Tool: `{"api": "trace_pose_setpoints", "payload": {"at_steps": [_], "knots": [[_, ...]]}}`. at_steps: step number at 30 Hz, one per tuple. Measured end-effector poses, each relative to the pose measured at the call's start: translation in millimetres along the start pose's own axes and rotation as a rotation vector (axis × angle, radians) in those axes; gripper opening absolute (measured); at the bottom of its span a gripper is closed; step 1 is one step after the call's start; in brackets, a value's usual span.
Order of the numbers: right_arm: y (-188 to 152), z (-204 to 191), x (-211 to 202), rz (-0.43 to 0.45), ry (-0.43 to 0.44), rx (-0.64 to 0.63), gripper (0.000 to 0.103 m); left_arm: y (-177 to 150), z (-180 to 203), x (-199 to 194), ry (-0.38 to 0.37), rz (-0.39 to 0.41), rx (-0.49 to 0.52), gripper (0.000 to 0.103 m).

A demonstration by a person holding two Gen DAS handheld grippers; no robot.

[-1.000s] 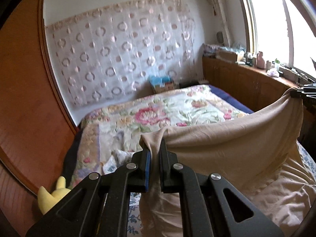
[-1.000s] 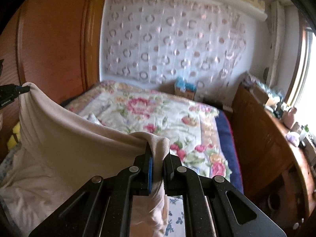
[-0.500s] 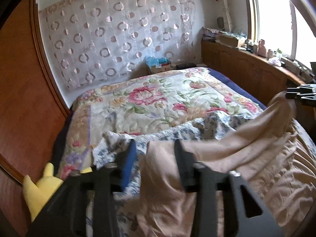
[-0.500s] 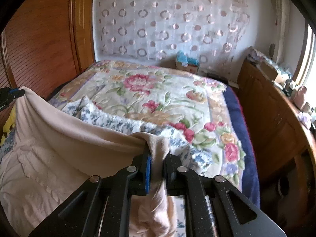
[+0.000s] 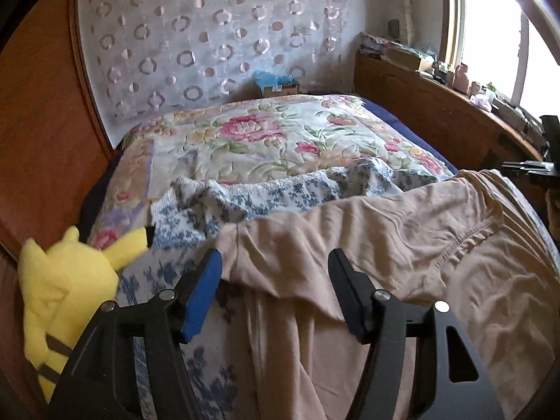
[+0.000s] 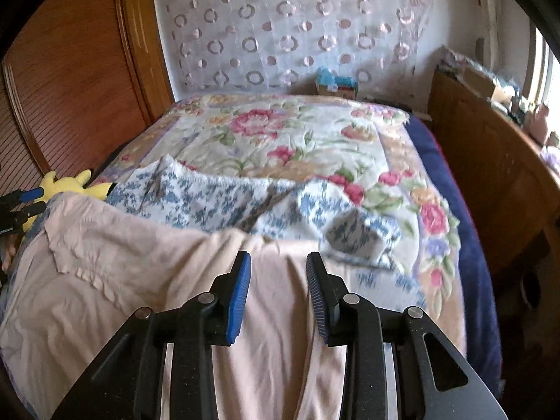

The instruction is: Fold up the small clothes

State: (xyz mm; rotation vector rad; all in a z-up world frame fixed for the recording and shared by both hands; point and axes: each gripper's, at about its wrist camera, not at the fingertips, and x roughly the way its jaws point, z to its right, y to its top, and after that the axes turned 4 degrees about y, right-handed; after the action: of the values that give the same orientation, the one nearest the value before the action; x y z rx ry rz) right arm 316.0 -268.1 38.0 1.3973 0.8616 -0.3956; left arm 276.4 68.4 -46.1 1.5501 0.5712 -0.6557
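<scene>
A beige garment lies spread over the near end of the bed, folded over itself, with a seam running across it. In the left wrist view my left gripper hovers over the garment's left corner; its jaws are opening and the cloth lies loose between them, not pinched. In the right wrist view the same beige garment lies flat, and my right gripper stands over its right edge with jaws opening and the pads off the cloth. Each gripper's tip shows at the far edge of the other's view.
A blue-and-white floral cloth lies rumpled beyond the garment on a flowered quilt. A yellow plush toy sits at the bed's left edge by the wooden panel. A wooden cabinet runs along the right side.
Both grippers let go of the garment's raised corners and sank toward the bed. The beige cloth dropped from a hanging sheet to lying flat, uncovering the blue floral cloth behind it.
</scene>
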Motion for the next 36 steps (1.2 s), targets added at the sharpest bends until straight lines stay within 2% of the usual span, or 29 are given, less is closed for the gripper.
{"api": "trace_pose_setpoints", "payload": {"at_steps": [4,6,8,12,16,18,19,20,21,25,29,31,36], "knots": [[10,-2,10,-0.020,0.034,0.009,0.035,-3,-2,7,0.005,-0.011,-0.009,0.064],[17,-10,19,-0.036,0.048,-0.010,0.040,-2,-4,9,0.011,-0.013,-0.018,0.064],[22,-15,34,-0.056,0.053,-0.020,0.041,-1,-7,13,0.015,-0.019,-0.030,0.064],[34,-16,68,-0.119,0.027,-0.007,0.041,1,-20,24,0.028,-0.055,-0.067,0.062],[37,-19,73,-0.130,-0.011,-0.022,0.041,-2,-32,35,0.020,-0.098,-0.109,0.059],[37,-23,72,-0.129,-0.001,-0.038,0.027,-2,-35,39,0.007,-0.108,-0.121,0.054],[36,-27,71,-0.128,-0.009,-0.067,0.012,-2,-35,41,0.002,-0.111,-0.123,0.052],[35,-32,71,-0.128,-0.016,-0.089,0.007,-1,-34,43,-0.002,-0.116,-0.123,0.046],[35,-34,70,-0.125,-0.018,-0.101,0.006,-1,-34,46,-0.009,-0.122,-0.124,0.041],[33,-39,58,-0.054,-0.026,-0.118,0.004,3,-33,54,-0.016,-0.133,-0.127,0.033],[33,-45,34,0.061,0.007,-0.128,0.004,7,-31,53,-0.020,-0.127,-0.125,0.010],[32,-48,22,0.105,0.004,-0.139,0.004,9,-29,47,0.009,-0.101,-0.109,0.009],[21,-53,-6,0.189,0.000,-0.147,0.003,16,-33,24,0.017,-0.030,-0.124,0.006]]}}
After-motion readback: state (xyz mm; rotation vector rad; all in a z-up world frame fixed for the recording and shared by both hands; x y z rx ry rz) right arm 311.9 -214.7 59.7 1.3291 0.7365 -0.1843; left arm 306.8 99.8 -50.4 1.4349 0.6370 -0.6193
